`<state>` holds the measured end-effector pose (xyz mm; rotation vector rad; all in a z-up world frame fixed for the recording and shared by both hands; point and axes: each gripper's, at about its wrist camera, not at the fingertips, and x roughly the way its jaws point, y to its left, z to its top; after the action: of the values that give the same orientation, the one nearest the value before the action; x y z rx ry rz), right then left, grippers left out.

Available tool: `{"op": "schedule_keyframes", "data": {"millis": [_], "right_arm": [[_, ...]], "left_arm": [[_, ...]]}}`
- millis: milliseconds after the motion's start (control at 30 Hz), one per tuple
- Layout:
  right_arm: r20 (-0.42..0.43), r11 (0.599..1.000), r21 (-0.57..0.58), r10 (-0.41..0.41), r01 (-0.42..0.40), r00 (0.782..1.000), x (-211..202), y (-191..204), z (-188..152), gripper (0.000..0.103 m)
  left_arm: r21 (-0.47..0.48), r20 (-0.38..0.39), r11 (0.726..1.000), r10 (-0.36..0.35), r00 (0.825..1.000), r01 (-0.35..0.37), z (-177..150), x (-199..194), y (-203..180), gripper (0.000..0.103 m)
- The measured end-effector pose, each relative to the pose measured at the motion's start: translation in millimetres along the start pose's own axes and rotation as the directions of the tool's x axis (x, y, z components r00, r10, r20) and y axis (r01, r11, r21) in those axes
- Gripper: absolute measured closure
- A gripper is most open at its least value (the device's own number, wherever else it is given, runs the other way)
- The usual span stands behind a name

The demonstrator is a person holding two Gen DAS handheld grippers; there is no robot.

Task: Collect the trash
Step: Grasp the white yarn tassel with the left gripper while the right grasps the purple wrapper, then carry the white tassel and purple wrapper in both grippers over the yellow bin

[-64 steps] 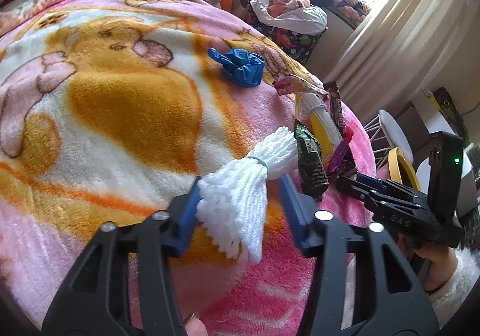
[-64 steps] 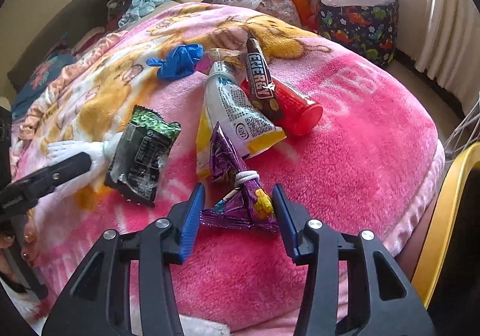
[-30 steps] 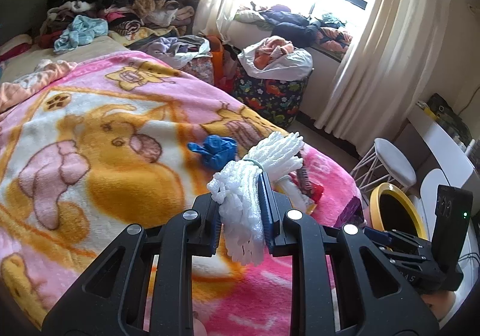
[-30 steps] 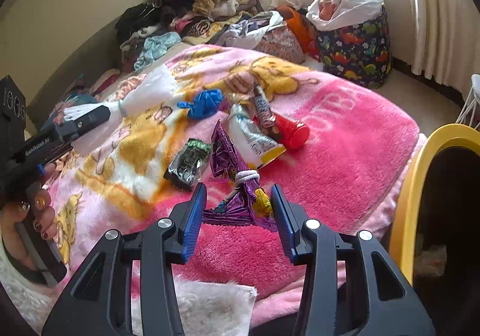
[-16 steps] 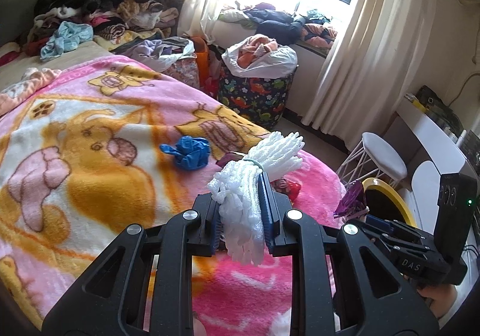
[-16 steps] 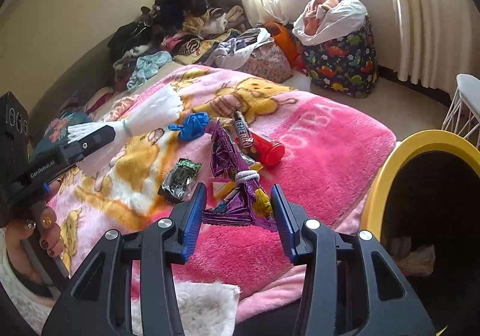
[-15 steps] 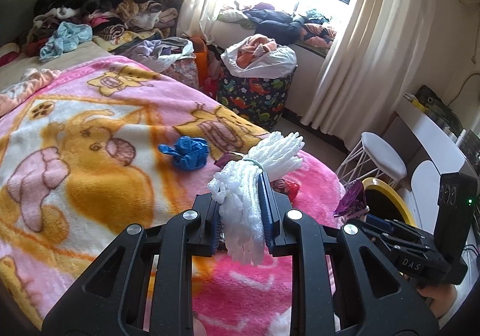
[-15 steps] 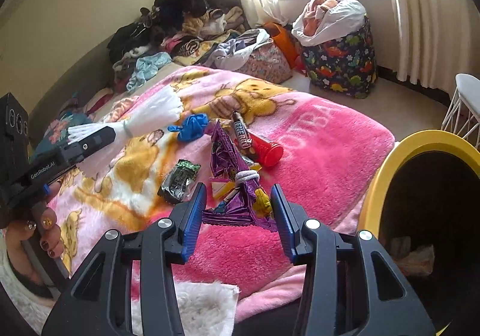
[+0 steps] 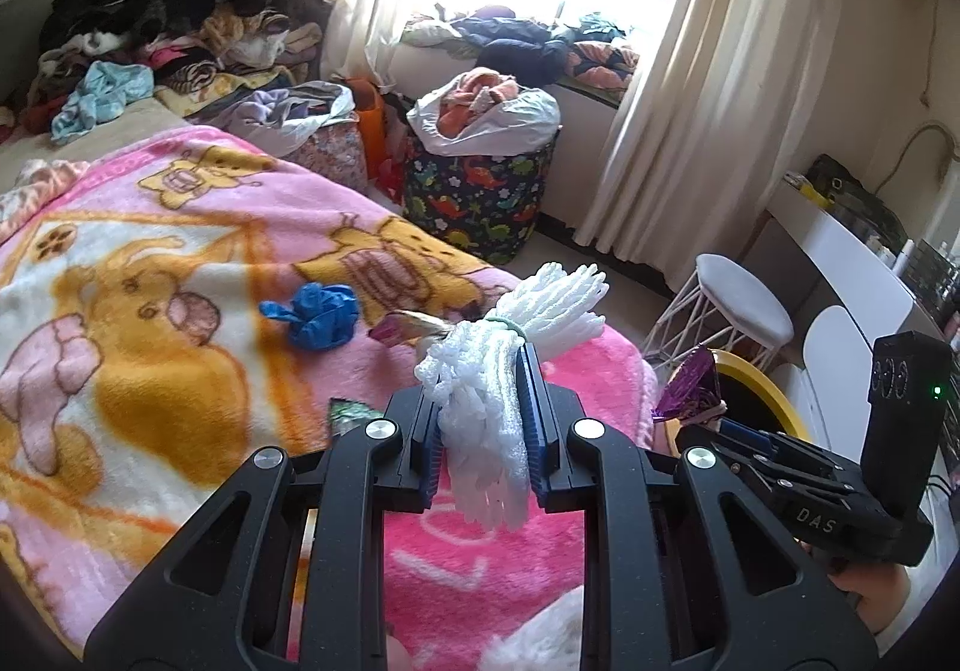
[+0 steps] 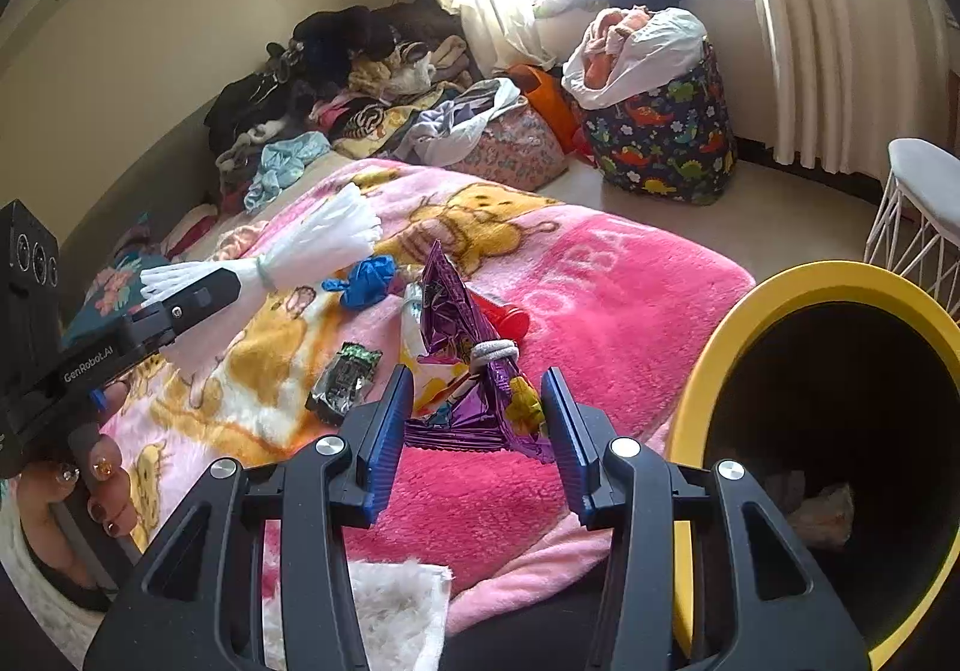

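Left gripper fingers clamped on white foam netting bundle, very light and squashy, best pinched near its tie band; right gripper fingers closed on the edges of a purple foil wrapper, light, crinkly, slippery, so it could slide out. Both are held above the bed edge just beside the yellow-rimmed bin, blue glove and other wrappers lie further up the bed from the bin

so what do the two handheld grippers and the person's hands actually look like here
Both the left gripper and the right gripper have matte black frames with triangular cutouts, silver screw heads and ribbed blue pads. One body reads GenRobot.AI, the other DAS beside a black box with a green light. The left hand has dark painted nails with gold accents; fuzzy white cuffs show.
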<state>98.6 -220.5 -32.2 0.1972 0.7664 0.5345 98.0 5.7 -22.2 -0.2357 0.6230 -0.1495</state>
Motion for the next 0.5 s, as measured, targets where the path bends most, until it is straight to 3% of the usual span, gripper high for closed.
{"op": "schedule_keyframes", "data": {"millis": [500], "right_arm": [[0.072,0.998,0.065,-0.025,0.021,0.997,-33,-29,2,0.061]], "left_arm": [[0.063,-0.007,0.997,-0.046,0.999,0.046,2,7,-38,0.087]]}}
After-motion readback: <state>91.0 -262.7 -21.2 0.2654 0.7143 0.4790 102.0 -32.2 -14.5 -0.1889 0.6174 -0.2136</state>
